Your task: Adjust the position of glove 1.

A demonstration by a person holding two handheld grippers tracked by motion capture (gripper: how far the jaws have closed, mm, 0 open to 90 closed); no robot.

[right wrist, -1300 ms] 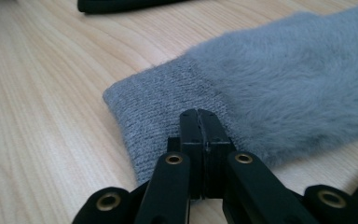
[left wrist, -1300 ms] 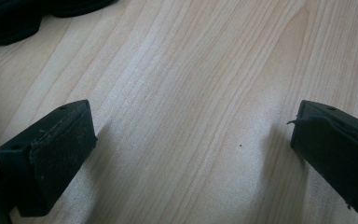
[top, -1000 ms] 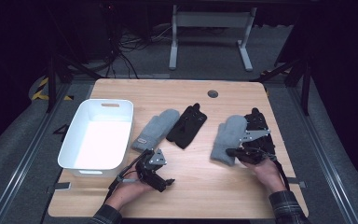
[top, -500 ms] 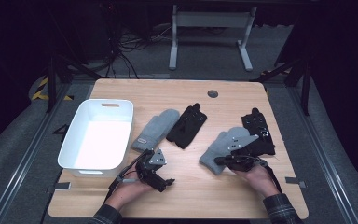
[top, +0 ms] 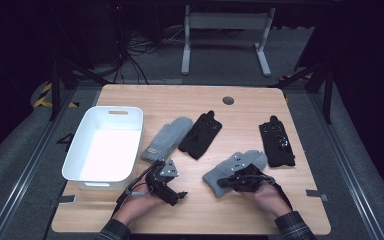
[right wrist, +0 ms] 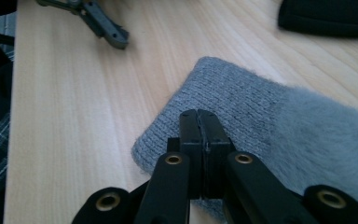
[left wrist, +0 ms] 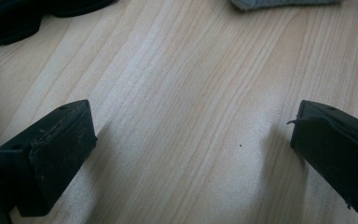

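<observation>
a: right gripper (right wrist: 199, 122)?
b: jaws pressed together, pinching the ribbed cuff of the grey mitten (right wrist: 261, 126). mitten flat on the wooden table (top: 180, 100), near the front edge, right of centre.

a: left gripper (left wrist: 186, 154)?
b: jaws spread wide, nothing between them, low over bare wood. seen from above at front left (top: 176, 196), just beside the white bin (top: 80, 150).

a: surroundings?
b: second grey mitten (top: 167, 140) beside the bin, touching a black glove (top: 201, 134). another black glove (top: 276, 142) farther right, just behind the held mitten.
</observation>
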